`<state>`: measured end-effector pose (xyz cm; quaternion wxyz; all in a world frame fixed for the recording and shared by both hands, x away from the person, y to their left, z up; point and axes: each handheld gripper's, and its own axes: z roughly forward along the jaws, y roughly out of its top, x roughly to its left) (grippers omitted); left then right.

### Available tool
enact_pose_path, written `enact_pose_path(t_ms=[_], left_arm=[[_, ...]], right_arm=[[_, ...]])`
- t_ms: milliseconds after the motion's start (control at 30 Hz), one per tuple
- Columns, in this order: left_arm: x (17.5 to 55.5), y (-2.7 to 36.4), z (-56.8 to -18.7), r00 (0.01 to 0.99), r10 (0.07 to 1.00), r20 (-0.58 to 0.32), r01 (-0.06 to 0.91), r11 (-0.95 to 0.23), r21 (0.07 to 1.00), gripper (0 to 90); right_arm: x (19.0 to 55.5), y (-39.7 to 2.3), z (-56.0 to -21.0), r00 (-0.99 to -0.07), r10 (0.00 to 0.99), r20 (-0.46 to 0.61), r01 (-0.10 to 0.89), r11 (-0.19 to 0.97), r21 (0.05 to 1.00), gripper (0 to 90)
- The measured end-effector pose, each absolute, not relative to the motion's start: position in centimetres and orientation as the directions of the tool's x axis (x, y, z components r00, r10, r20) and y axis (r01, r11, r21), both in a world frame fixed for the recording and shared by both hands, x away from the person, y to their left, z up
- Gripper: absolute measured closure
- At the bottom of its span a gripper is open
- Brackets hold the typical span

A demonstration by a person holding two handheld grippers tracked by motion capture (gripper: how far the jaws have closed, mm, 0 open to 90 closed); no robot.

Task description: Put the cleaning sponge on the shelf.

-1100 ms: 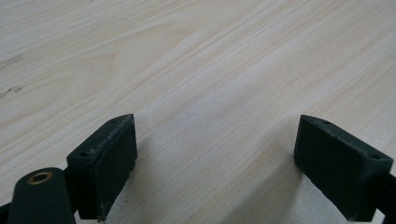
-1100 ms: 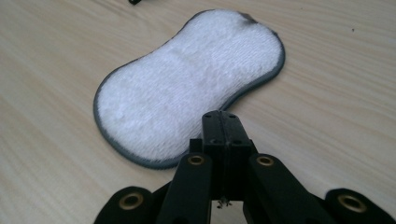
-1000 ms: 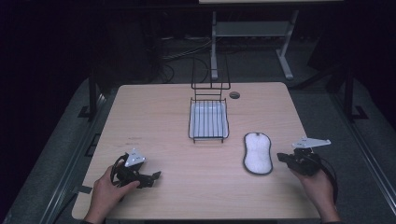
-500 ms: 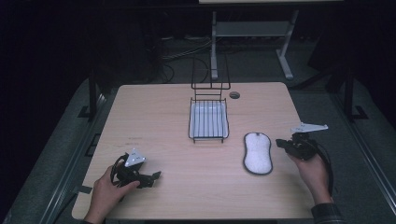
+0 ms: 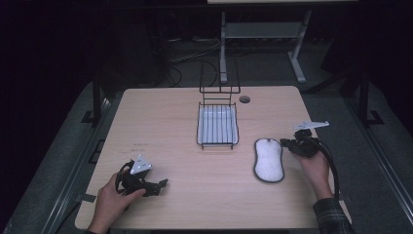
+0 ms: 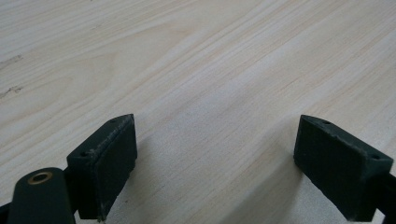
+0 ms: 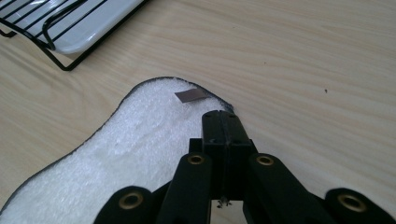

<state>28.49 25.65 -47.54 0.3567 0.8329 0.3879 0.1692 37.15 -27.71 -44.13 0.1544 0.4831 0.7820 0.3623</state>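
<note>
Sponge [image 7: 126, 154] lies just under the right gripper's [image 7: 223, 123] clenched jaws, which could shove it unless released; left gripper [image 6: 210, 163] gapes.

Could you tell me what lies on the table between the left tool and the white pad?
Nothing: the high view shows bare wood between the left tool and the white pad.

Dark lab, lone wooden table [image 5: 185, 131], floor cables [image 5: 187, 53], metal stand [image 5: 224, 39]

No readable text anywhere; the small tag [image 7: 192, 95] on the pad [image 7: 116, 154] looks blank.
</note>
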Motion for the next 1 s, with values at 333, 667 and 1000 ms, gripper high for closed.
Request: enact_pose_path(t_ms=[333, 667, 1000], left_arm=[[28.5, 25.6, -47.5, 0.642, 0.767, 0.005, 0.526, -0.445, 0.725, 12.6], [28.5, 25.6, -47.5, 0.642, 0.767, 0.005, 0.525, -0.445, 0.726, 12.6], [28.5, 25.6, -47.5, 0.642, 0.767, 0.005, 0.525, -0.445, 0.725, 12.6]], right_arm=[[39.0, -27.0, -45.4, -0.460, 0.883, 0.095, 0.656, 0.266, 0.706, 89.9], [39.5, -26.9, -46.0, -0.471, 0.876, 0.102, 0.659, 0.273, 0.701, 89.9], [39.6, -25.4, -45.9, -0.520, 0.848, 0.104, 0.651, 0.315, 0.691, 89.9]])
